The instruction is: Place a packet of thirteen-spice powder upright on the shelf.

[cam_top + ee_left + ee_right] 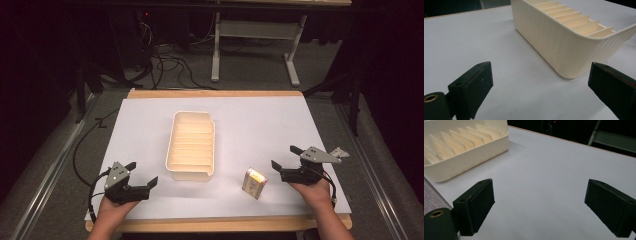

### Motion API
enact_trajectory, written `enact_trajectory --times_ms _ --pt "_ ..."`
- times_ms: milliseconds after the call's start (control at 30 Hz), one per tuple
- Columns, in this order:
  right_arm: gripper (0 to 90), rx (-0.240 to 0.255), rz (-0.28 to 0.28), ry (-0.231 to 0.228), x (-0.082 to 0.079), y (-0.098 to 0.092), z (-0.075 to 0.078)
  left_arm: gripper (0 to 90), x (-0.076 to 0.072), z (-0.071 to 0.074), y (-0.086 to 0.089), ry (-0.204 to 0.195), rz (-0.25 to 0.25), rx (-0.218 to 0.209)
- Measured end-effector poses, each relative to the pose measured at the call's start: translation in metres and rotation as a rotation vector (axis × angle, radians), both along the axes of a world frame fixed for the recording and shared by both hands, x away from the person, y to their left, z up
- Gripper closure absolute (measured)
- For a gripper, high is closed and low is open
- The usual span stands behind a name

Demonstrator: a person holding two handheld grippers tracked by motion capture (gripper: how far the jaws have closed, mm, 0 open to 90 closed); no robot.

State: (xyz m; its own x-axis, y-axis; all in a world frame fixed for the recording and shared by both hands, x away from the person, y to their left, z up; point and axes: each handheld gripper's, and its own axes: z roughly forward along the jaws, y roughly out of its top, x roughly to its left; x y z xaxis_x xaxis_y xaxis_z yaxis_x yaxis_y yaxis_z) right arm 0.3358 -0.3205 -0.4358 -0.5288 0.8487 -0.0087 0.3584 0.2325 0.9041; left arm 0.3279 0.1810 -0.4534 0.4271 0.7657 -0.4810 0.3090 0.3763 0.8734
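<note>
Lighting: table (150,130) was brightly lit from overhead; surroundings fell near-black. Shadows soft. Gripper views slightly soft, mild edge distortion.

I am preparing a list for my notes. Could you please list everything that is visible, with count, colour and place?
Table: one, white top with a wooden edge, centre.
Slotted tray: one, cream, mid-table, slots empty.
Small box: one, pale with a yellow top, right of the tray near the front edge.
White-legged stand: one, on the floor behind the table.
Cables: several, black, floor behind.
Left gripper: black, open, front left.
Right gripper: black, open, front right.
</note>
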Motion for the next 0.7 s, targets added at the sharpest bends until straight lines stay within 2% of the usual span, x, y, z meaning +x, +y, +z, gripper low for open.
enact_trajectory --times_ms 167,400,700 --pt "6.6 0.002 -0.012 0.0 -0.001 -0.003 -0.001 6.4 0.001 0.0 -0.002 -0.001 -0.001 -0.002" --pt "5.2 0.025 -0.031 0.011 -0.002 -0.011 -0.003 6.5 0.003 -0.002 -0.006 0.002 -0.02 0.031" --pt "3.4 0.028 -0.043 0.02 -0.003 -0.014 -0.005 6.3 0.001 -0.001 -0.011 -0.01 -0.04 0.04"
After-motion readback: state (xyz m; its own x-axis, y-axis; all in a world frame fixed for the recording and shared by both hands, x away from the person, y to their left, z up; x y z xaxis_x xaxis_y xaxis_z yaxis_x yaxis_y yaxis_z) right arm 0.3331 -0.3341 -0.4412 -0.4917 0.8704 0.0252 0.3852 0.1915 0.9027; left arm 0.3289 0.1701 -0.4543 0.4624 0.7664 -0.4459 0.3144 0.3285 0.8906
